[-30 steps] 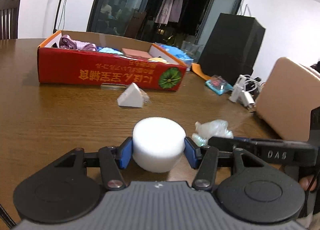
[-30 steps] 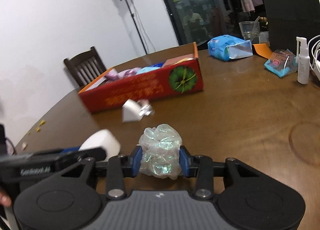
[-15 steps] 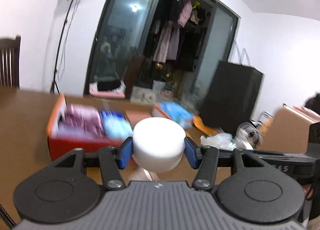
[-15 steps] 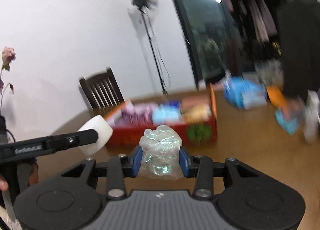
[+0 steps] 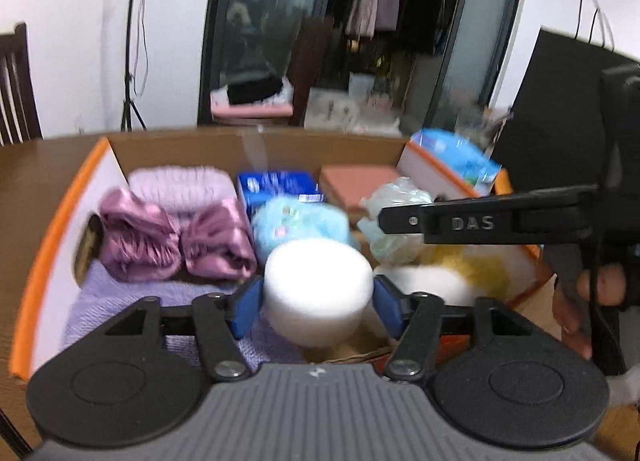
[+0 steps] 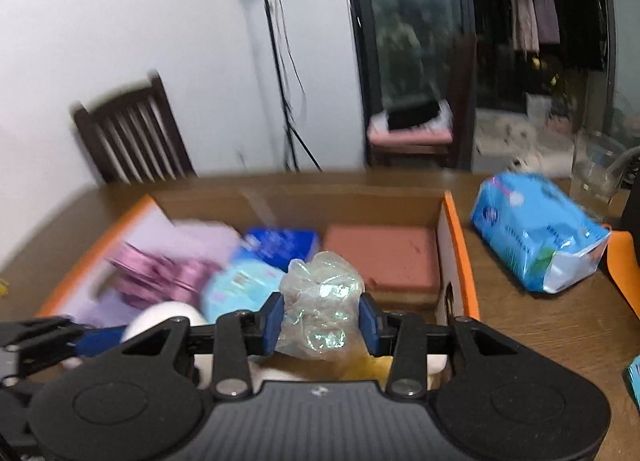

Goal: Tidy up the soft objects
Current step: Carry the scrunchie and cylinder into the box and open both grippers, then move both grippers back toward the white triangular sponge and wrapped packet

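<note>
My left gripper [image 5: 318,299] is shut on a white round sponge [image 5: 318,289] and holds it over the near part of the open cardboard box [image 5: 52,245]. My right gripper [image 6: 320,321] is shut on a crumpled clear plastic bag [image 6: 320,301] above the same box [image 6: 454,229]. In the left wrist view the right gripper's finger [image 5: 480,223] and the bag [image 5: 394,201] hang over the box's right side. In the right wrist view the sponge [image 6: 168,317] and the left gripper's finger [image 6: 36,337] show at lower left.
The box holds purple satin scrunchies [image 5: 168,241], a lilac cloth [image 5: 120,309], blue packets [image 5: 280,187], a light blue pack [image 5: 300,221], a reddish-brown pad [image 6: 384,257] and something yellow [image 5: 476,269]. A blue tissue pack [image 6: 536,229], a glass [image 6: 592,165] and a chair [image 6: 132,141] stand around.
Both grippers rose from the table with sponge and bag and moved forward; they now hang over the open box, looking down into it.
</note>
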The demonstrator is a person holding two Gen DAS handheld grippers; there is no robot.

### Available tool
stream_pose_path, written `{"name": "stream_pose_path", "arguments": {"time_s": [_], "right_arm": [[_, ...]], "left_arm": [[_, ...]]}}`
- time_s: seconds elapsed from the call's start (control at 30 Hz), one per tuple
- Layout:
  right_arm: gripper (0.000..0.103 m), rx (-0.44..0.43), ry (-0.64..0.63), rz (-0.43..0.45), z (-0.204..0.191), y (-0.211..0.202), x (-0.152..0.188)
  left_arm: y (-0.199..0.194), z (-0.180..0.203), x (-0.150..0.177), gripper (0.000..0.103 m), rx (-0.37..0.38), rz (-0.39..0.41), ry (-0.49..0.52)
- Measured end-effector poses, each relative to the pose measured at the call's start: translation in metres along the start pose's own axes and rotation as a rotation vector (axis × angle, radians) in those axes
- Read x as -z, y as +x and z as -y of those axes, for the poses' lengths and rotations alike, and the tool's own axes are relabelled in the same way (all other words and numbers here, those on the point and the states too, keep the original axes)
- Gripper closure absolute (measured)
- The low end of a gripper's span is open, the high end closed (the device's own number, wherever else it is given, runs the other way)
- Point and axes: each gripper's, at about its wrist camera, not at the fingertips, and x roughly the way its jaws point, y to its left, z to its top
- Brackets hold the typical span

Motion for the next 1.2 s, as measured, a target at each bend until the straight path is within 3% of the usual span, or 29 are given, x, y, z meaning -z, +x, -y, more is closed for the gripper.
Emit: {"name": "stream_pose_path", "arguments": {"time_s": [0.1,0.2,0.33,0.53,0.67,0.8,0.9,1.07,1.2], "right_arm": [[0.054,-0.018,-0.022,-0.059,-0.005,0.017,0.006],[0.042,-0.028,-0.028,-0.057,-0.008,0.02,0.008],[0.038,-0.032,-0.027,-0.044,-0.008,0.01,0.003],[0.035,-0.034,-0.023,0.068,-0.002,-0.053,-0.012],[0.027,-0.042,-0.04,0.145,-0.001,-0.108,-0.006],[0.024,-0.044,-0.044,0.22,-0.003,-0.165,0.026],[0.023,-0.07,-0.014,0.251,-0.003,-0.197,0.061],[0.02,-0.067,0.007,0.27,-0.011,-0.237,0.132],[0.018,-0.068,0.023,0.255,-0.02,-0.26,0.193]], "left_arm": [[0.003,-0.008,0.004,0.027,0.017,0.008,-0.018],[0.005,-0.015,0.002,0.02,0.057,-0.017,-0.061],[-0.011,-0.016,-0.006,0.02,0.041,0.006,-0.048],[-0.077,-0.013,-0.023,0.019,0.02,0.14,-0.027],[-0.129,-0.003,-0.012,0.017,-0.034,0.208,0.012],[-0.179,0.018,0.03,0.015,-0.069,0.261,0.057],[-0.211,0.036,0.072,0.013,-0.041,0.289,0.065],[-0.244,0.061,0.131,0.013,-0.075,0.298,0.033],[-0.258,0.065,0.166,0.013,-0.037,0.25,-0.035]]}}
